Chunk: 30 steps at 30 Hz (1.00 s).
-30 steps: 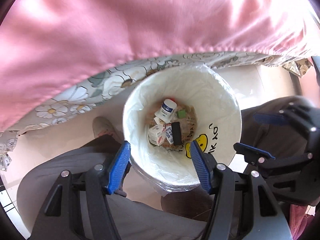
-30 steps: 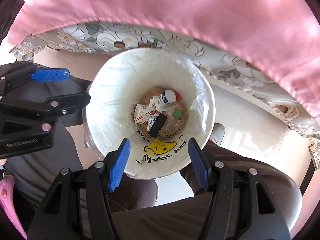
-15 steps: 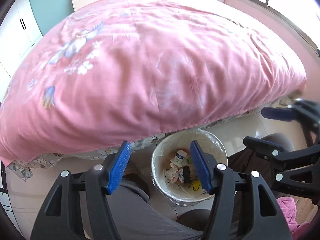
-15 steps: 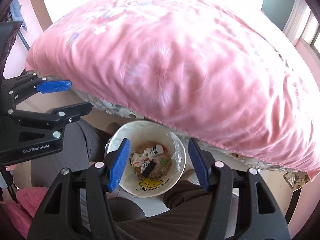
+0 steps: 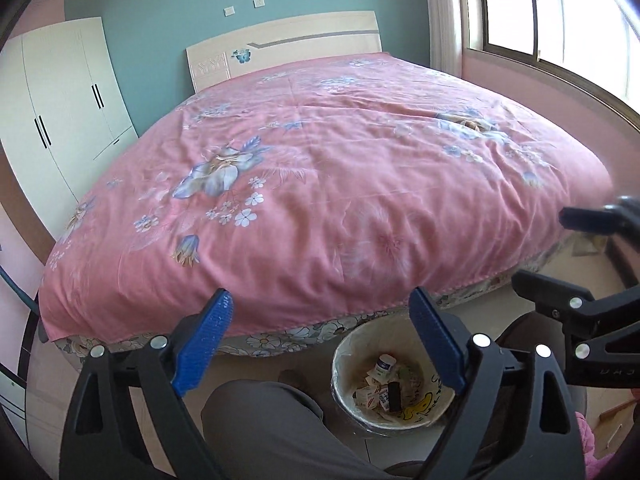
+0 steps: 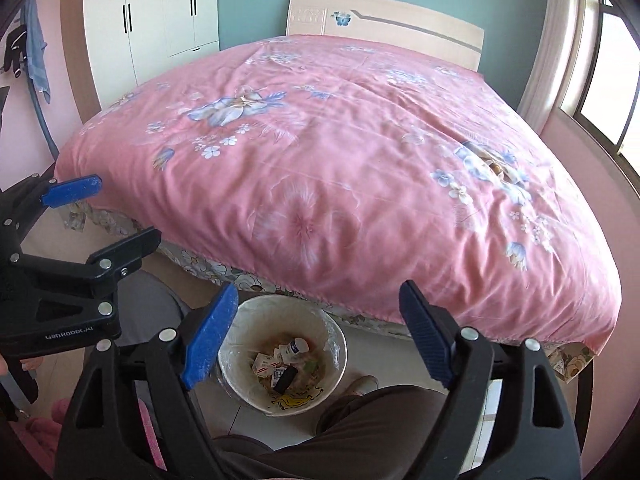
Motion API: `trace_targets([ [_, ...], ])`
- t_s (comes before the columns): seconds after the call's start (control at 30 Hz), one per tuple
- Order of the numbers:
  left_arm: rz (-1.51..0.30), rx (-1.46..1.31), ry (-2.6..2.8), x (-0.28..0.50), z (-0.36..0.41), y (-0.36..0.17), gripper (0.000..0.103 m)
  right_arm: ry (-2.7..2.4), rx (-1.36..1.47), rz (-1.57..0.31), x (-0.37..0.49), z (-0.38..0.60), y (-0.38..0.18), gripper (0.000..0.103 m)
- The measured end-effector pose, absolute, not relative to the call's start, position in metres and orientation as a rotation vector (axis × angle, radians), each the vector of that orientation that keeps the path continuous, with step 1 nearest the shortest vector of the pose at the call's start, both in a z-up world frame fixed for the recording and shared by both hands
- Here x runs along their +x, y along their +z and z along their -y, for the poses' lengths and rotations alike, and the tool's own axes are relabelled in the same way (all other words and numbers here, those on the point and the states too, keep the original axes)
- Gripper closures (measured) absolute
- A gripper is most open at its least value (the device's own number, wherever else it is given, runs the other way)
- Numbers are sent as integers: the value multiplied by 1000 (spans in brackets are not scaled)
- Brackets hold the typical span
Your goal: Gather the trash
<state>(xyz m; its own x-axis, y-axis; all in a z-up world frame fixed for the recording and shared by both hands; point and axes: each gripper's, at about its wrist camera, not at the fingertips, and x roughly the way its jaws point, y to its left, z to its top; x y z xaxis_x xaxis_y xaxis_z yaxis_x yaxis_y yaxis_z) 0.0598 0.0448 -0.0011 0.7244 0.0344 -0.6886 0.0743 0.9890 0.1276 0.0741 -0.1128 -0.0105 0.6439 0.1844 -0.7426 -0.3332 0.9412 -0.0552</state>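
Note:
A white trash bin (image 5: 434, 410) (image 6: 240, 376) lined with a clear bag stands on the floor at the foot of the bed, between the person's knees. Inside lie a small white bottle (image 5: 386, 362) (image 6: 298, 347), cartons and a black object. My left gripper (image 5: 322, 342) hangs high above the floor, jaws opening, nothing between its blue pads. My right gripper (image 6: 316, 330) is likewise raised, jaws opening and empty. Each gripper shows at the side of the other's view, the right one (image 5: 576, 260) and the left one (image 6: 100, 216).
A wide bed with a pink floral cover (image 5: 320, 184) (image 6: 340, 160) fills the middle. A white wardrobe (image 5: 60, 112) (image 6: 160, 12) stands at the left, a window (image 5: 560, 20) at the right. The person's grey-trousered legs (image 5: 260, 420) (image 6: 380, 420) flank the bin.
Both grippers rose from just over the bin and tilted up, so the whole bed came into view. Both pairs of jaws spread wider.

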Motion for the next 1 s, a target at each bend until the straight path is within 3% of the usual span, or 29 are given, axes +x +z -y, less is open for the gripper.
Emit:
trace_targets([
  [0.57, -764, 86, 28, 6, -57, -9, 9, 57, -170, -599, -3, 142, 3, 15],
  [1.0, -701, 132, 54, -11, -44, 0, 9, 62, -87, -662, -9, 149, -10, 13],
])
